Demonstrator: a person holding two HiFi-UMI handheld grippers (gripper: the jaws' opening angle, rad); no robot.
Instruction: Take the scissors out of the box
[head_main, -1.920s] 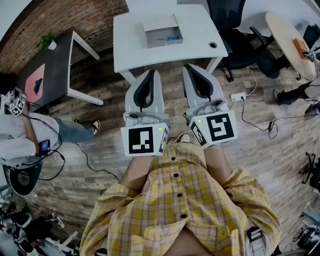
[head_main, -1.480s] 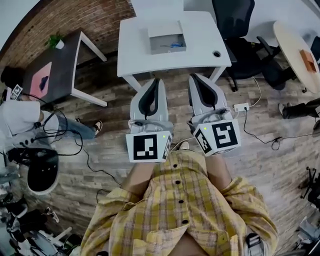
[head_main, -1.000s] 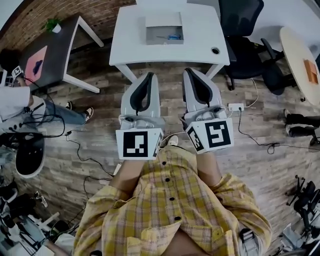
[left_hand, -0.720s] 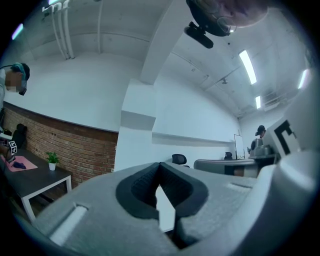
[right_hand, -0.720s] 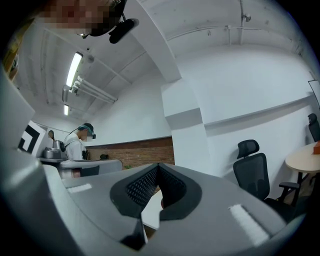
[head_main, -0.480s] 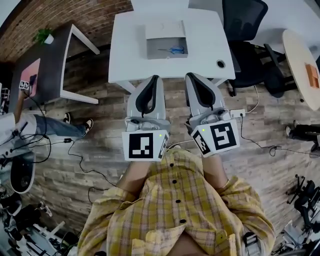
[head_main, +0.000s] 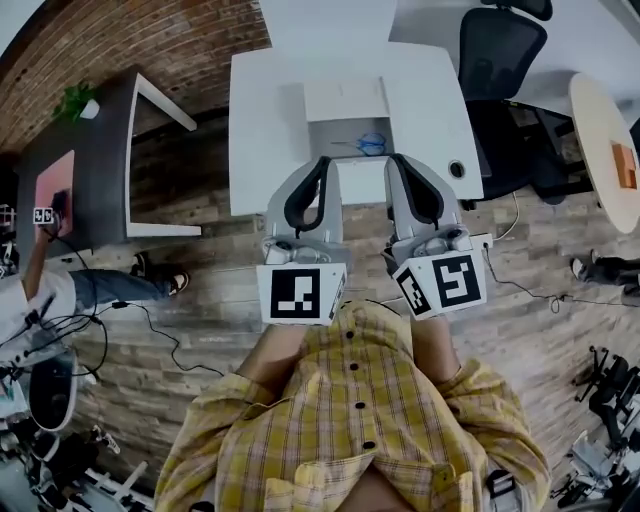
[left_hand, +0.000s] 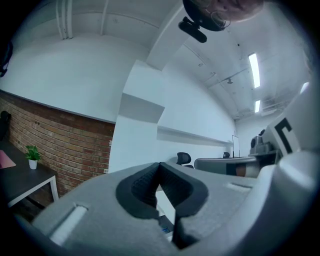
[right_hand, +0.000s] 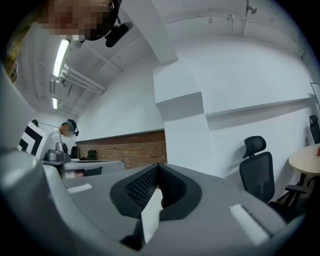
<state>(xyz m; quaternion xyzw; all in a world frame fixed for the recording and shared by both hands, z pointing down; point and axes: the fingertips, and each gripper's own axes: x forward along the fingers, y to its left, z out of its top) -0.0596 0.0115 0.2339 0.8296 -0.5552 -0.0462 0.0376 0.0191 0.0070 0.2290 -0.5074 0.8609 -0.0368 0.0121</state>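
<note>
- Left claw (head_main: 322, 165) is closed on nothing, its tip showing over the near part of the white worktop (head_main: 265, 120).
- Right claw (head_main: 398, 162), near it, is likewise closed and empty.
- Black-and-white square markers cover the left cube (head_main: 301, 293) and the right cube (head_main: 445, 283).
- One open box (head_main: 330, 138) sits on the worktop, just beyond the two claw tips.
- One pair of blue-handled scissors (head_main: 368, 146) lies inside the box, toward its right side.
</note>
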